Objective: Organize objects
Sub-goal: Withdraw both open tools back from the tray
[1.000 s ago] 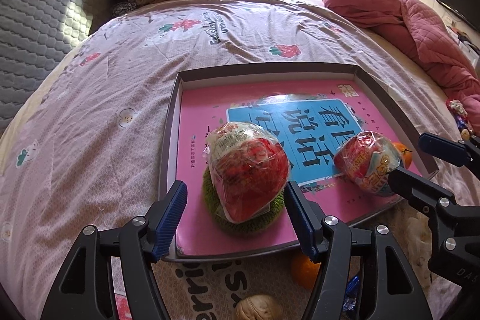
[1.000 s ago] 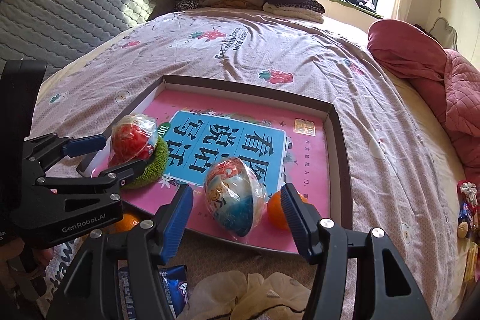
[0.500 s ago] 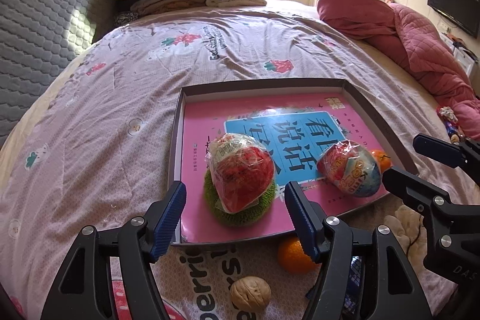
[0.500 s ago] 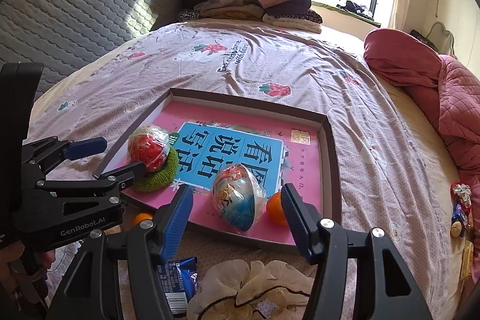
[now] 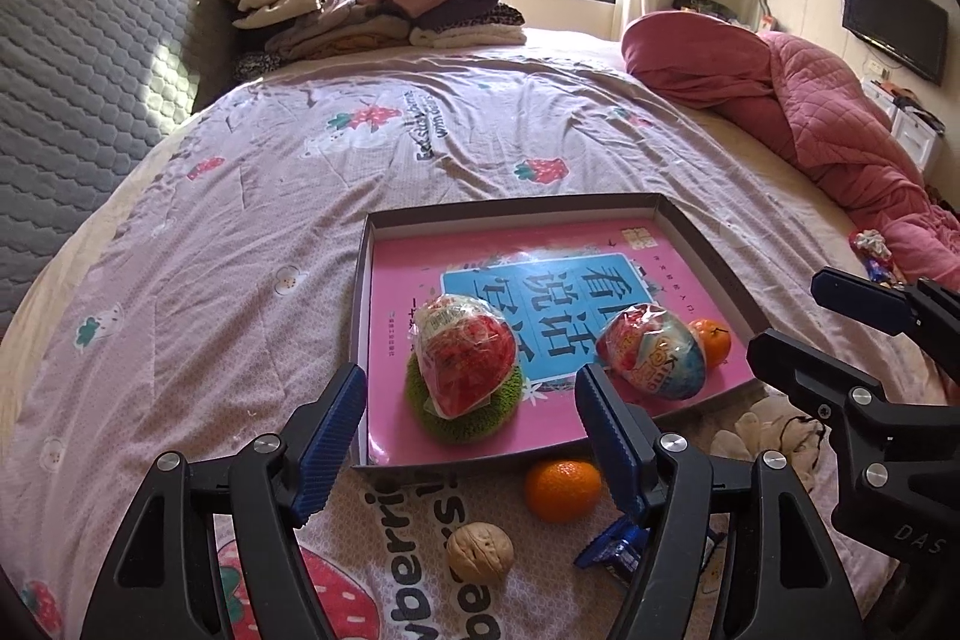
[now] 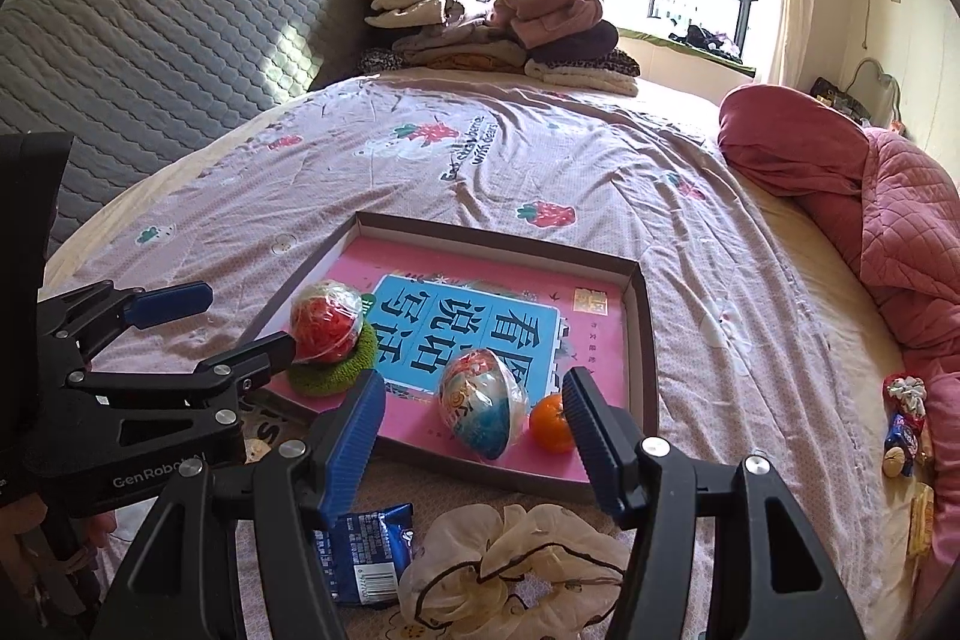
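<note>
Shallow box lid flat on the bed, pink book inside. Within the lid: red wrapped egg sitting on a green knitted ring at near left; blue-and-red wrapped egg at near right, touching a small orange. Outside the lid's near edge: second orange, walnut, blue packet, cream scrunchie. Left hand-held gripper just opened wider, empty, near the red egg. Right hand-held gripper spread wide, holding nothing, near the other egg.
</note>
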A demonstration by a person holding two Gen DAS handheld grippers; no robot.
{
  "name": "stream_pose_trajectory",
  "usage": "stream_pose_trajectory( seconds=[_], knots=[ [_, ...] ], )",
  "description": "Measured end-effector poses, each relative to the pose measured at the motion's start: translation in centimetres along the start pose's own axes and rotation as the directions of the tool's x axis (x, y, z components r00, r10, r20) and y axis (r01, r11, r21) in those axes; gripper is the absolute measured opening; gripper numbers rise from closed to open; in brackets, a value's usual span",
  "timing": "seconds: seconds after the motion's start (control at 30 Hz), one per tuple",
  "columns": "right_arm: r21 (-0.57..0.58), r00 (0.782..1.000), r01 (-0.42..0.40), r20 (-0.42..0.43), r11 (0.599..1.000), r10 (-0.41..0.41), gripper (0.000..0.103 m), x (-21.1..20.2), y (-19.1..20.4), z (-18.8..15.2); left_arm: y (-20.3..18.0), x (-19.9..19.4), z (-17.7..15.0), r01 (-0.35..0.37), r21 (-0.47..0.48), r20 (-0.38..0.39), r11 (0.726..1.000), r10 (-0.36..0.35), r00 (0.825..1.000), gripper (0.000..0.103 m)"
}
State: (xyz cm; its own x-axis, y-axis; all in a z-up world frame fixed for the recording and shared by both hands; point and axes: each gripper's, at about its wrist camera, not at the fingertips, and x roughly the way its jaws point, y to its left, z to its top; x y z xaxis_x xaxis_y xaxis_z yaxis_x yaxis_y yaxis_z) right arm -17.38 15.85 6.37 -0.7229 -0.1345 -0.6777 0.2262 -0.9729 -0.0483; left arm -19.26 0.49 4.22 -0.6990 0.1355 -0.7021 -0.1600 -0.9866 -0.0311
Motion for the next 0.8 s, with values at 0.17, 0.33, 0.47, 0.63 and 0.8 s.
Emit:
stream_pose_trajectory(
  seconds=[0.17,0.33,0.47,0.63,0.8],
  knots=[
    [0.002,1.0,0.001,0.025,1.0,-0.001,0.061,-1.6,-0.1,0.0,-0.3,-1.7,0.0,-0.001,0.003,0.021,1.0,0.001,1.0,0.074],
    [0.003,0.999,0.007,0.049,1.0,-0.007,0.061,-3.3,-0.2,0.2,-0.6,-3.6,0.0,-0.004,0.009,0.042,1.0,0.004,0.999,0.074],
    [0.005,0.997,0.007,0.071,1.0,-0.007,0.061,-4.8,-0.4,0.3,-1.0,-5.2,0.2,-0.007,0.015,0.064,1.0,0.007,0.998,0.074],
    [0.003,0.995,0.013,0.094,1.0,-0.013,0.061,-6.6,-0.5,0.3,-1.5,-7.2,0.3,-0.012,0.026,0.09,1.0,0.01,0.996,0.074],
    [0.004,0.993,0.015,0.116,1.0,-0.016,0.062,-8.1,-0.6,0.2,-1.9,-9.0,0.3,-0.021,0.036,0.114,0.999,0.017,0.993,0.074]
  ],
)
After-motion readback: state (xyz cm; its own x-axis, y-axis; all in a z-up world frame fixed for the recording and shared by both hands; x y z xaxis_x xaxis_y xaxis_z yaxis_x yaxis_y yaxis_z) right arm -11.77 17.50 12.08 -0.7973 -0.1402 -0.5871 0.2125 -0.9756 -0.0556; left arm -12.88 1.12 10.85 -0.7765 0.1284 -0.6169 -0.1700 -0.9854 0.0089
